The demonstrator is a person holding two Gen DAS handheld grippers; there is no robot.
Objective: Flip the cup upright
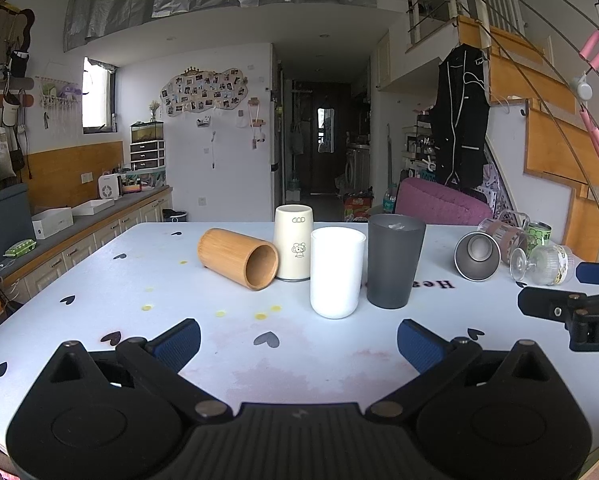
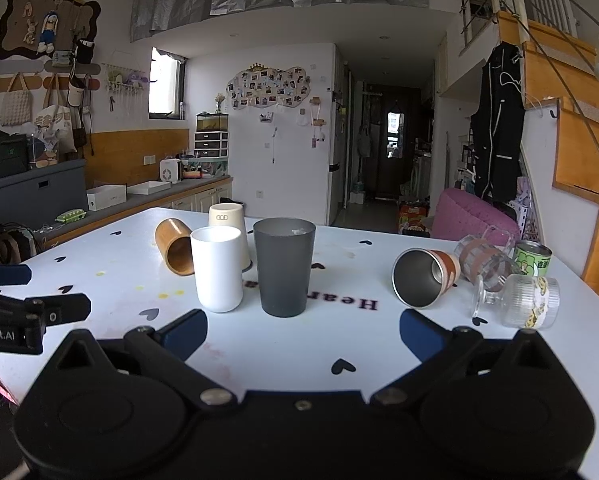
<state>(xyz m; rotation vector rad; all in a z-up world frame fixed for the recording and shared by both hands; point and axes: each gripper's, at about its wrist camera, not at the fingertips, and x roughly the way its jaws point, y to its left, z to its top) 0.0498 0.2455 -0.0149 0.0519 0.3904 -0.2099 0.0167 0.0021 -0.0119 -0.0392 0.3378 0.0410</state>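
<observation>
A bamboo cup (image 1: 239, 258) lies on its side on the white table (image 1: 99, 280), mouth toward me; it also shows in the right wrist view (image 2: 175, 252). A steel cup (image 1: 477, 256) with a brown sleeve lies on its side at the right, as in the right wrist view (image 2: 423, 278). A white cup (image 1: 336, 272), a dark grey cup (image 1: 393, 266) and a cream cup (image 1: 293, 242) stand upright in the middle. My left gripper (image 1: 299, 342) is open and empty, short of the white cup. My right gripper (image 2: 303, 334) is open and empty, short of the grey cup (image 2: 284, 266).
A ribbed glass goblet (image 2: 515, 300), a glass mug (image 2: 485, 258) and a green can (image 2: 533, 258) lie or stand at the table's right end. The right gripper's side shows in the left wrist view (image 1: 571, 308). A pink chair (image 2: 475, 212) is behind the table.
</observation>
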